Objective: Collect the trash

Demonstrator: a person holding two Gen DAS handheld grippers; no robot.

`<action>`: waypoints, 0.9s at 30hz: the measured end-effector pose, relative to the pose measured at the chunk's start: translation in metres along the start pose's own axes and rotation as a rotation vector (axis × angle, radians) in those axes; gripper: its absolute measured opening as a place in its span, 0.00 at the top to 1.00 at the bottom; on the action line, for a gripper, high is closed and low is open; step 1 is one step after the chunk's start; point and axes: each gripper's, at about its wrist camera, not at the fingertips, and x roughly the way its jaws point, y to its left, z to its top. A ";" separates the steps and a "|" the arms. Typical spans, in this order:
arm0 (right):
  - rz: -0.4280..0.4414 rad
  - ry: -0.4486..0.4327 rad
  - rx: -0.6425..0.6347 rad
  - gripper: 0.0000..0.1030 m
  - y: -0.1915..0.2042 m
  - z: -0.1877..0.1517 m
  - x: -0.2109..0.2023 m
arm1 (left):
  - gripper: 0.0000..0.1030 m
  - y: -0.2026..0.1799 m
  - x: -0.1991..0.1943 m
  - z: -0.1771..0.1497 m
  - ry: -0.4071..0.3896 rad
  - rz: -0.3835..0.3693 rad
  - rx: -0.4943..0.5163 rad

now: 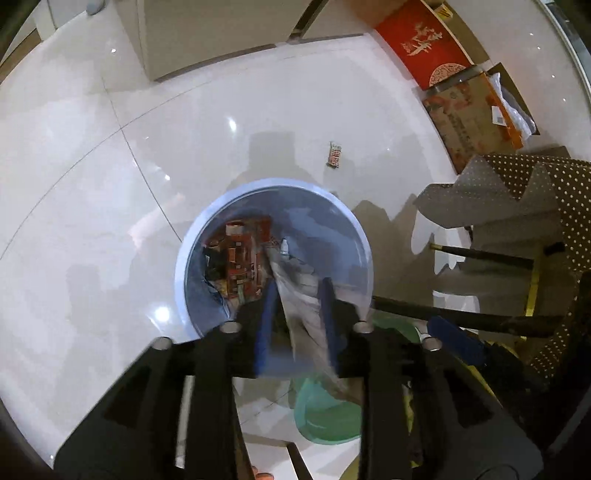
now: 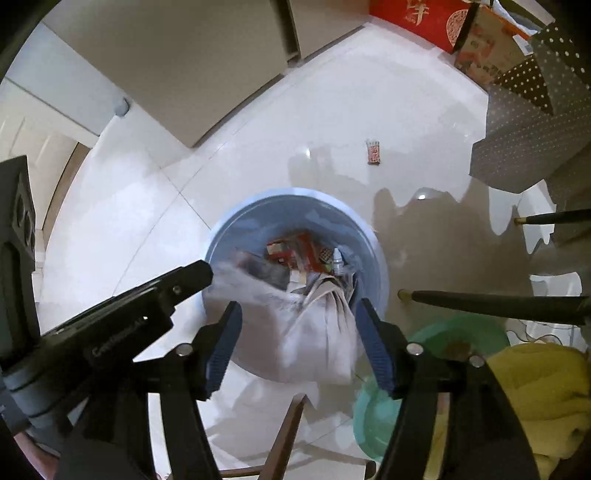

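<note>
Glossy white floor tiles (image 1: 110,147) are filling the left wrist view, with pale cabinet fronts (image 1: 207,33) standing far beyond the jaws. Directly ahead of the left gripper (image 1: 297,314) a round blue bin (image 1: 364,240) is sitting on the floor, with red printed packaging (image 1: 242,254) lying inside it. A crumpled whitish paper piece (image 1: 306,306) is hanging between the blue pads (image 1: 264,325); the jaws are standing a little apart, and whether the pads are pressing on the paper cannot be told. Beyond the bin, up and to the right of the jaws, a small patterned wrapper (image 1: 335,155) is lying alone on the tiles. Far right, a red box with gold Chinese characters (image 1: 424,44) is leaning beside a printed cardboard carton (image 1: 469,122); neither text can be read. A polka-dot cloth (image 1: 535,177) is draping at the right.

Seen from the right wrist, the same floor (image 2: 129,221) is spreading out, and the right gripper (image 2: 301,332) is pointing down over the bin (image 2: 382,266), its jaws standing wide apart. The blurred paper (image 2: 317,332) is lying loose between them, over the bin's near rim, touching neither pad. The left gripper (image 2: 207,275) is reaching in from the left; its white lettering is too blurred to read. The wrapper (image 2: 373,151) is lying beyond the bin. A green basin (image 2: 373,413) and yellow cloth (image 2: 535,387) are lying right of the jaws.
</note>
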 end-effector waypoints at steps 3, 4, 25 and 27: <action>0.010 0.014 0.038 0.32 -0.012 0.002 0.004 | 0.47 0.006 0.001 0.002 -0.010 -0.003 -0.016; 0.009 0.016 0.043 0.32 -0.012 0.002 0.005 | 0.47 0.008 0.001 0.002 -0.003 -0.015 -0.020; 0.075 -0.009 0.095 0.31 -0.033 -0.025 -0.024 | 0.45 -0.014 -0.042 -0.026 -0.079 0.105 0.186; 0.075 -0.022 0.084 0.31 -0.031 -0.030 -0.035 | 0.45 -0.015 -0.052 -0.033 -0.098 0.125 0.197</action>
